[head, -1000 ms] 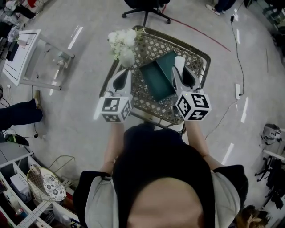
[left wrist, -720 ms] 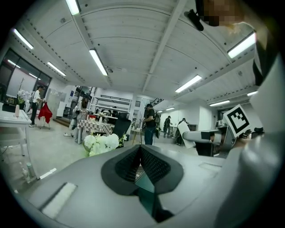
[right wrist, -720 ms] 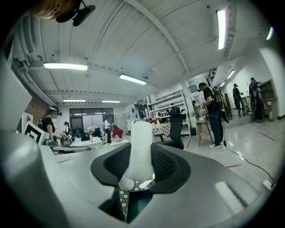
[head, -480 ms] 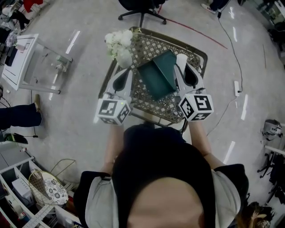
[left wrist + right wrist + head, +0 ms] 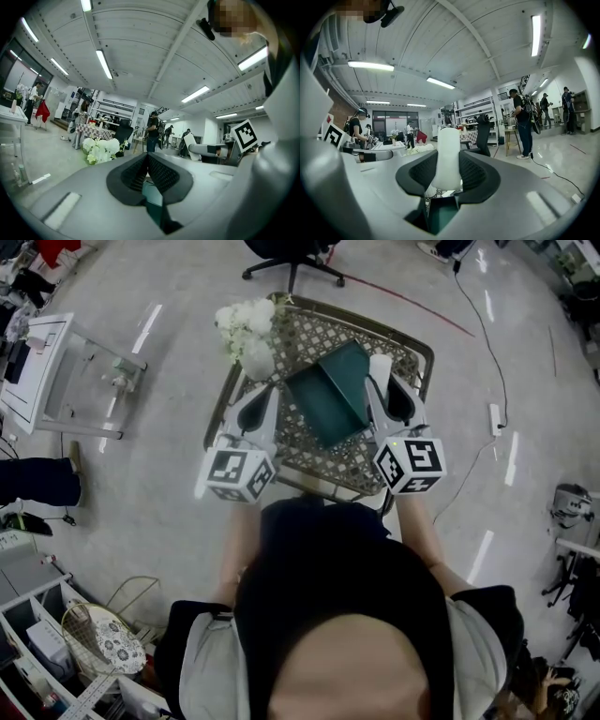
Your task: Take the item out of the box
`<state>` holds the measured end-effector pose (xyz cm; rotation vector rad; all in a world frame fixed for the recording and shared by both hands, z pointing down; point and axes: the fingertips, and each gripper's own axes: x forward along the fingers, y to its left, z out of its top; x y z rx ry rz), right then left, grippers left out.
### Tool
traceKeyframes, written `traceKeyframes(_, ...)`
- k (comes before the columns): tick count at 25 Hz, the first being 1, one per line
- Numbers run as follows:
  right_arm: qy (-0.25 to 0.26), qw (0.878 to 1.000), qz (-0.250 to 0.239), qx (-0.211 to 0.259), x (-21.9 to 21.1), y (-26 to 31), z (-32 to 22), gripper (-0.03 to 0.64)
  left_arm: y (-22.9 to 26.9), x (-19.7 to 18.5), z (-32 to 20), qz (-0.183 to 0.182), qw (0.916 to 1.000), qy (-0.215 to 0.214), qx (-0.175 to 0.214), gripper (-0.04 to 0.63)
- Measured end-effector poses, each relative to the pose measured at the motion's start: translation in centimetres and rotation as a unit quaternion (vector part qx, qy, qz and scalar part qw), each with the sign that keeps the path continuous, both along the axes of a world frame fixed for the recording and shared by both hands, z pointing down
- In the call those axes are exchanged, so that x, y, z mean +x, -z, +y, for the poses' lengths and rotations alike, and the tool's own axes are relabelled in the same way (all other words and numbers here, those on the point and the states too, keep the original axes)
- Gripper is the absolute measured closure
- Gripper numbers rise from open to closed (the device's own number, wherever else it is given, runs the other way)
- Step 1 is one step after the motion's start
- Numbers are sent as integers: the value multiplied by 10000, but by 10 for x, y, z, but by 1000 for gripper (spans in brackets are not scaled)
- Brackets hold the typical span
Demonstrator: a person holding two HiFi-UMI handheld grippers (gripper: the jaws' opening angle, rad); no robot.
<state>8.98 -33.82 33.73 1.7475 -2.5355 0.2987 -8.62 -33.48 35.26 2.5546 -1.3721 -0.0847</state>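
Right tool (image 5: 392, 395) clamped on the white item (image 5: 380, 369), held upright between the pads at the right edge of the open green box (image 5: 323, 404). Left tool (image 5: 260, 399) narrow, tips together, just left of the box. Box lying mid-way on the lattice tabletop (image 5: 361, 470), white flowers (image 5: 246, 326) at far left

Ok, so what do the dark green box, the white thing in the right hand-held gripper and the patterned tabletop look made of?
Dark green rectangular box: probably matte cardboard; thin flat walls, no shine.
White rounded cylinder clamped in the right hand-held gripper: likely smooth plastic; even, softly glossy surface.
Lattice tabletop: woven cane or openwork metal; the pale crisscross with dark gaps fits either.
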Motion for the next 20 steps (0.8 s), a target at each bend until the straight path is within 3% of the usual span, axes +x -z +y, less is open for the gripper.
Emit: traceKeyframes(20, -9, 9999, 62, -114, -6, -8, -6, 480, -8, 7, -12, -25, 9998, -176, -49, 586)
